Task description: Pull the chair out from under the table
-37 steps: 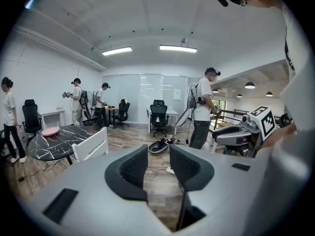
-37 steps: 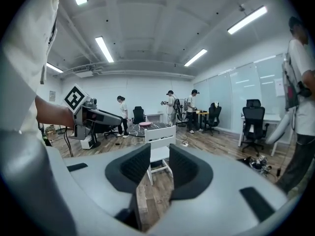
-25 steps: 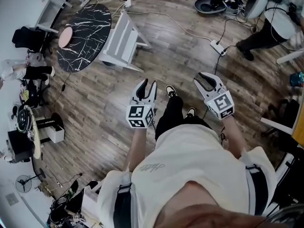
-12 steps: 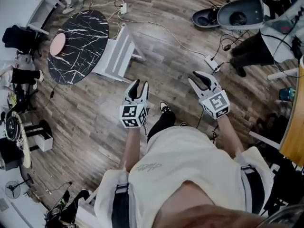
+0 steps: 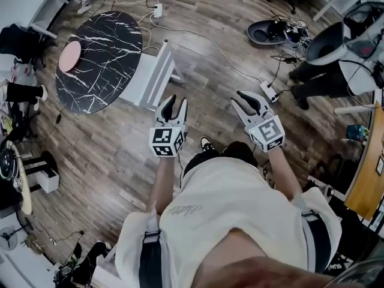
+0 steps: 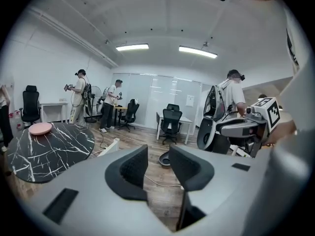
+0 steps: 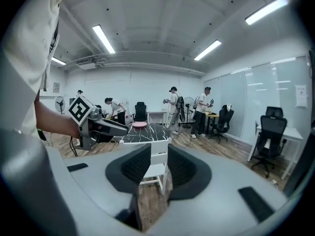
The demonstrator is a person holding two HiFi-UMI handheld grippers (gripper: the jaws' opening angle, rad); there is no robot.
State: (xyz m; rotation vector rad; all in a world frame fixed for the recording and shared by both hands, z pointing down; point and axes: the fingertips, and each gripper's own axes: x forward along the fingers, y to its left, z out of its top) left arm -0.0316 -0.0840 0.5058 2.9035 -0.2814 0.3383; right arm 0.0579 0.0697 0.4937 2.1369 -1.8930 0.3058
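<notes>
**A:** Where is the chair?

**B:** The white chair [image 5: 153,71] stands upright at the right-hand edge of the round black marble table [image 5: 99,77], in the upper left of the head view. Its seat is pushed in under the tabletop and its back stays outside, on the side nearer the person.

**A:** Which way does it run?

**B:** Its back is a long pale band from upper right to lower left, alongside the table's rim. The seat faces up and left, toward the table. A pink plate [image 5: 70,56] lies on the table's far side.

**A:** And the grippers?

**B:** The left gripper [image 5: 176,102] has its jaws spread, with only wooden floor [image 5: 108,155] behind the gap. The right gripper [image 5: 248,99] is spread too and pinches nothing; the chair shows through its gap, well beyond. Both are clear of the chair, the left one nearer.
</notes>
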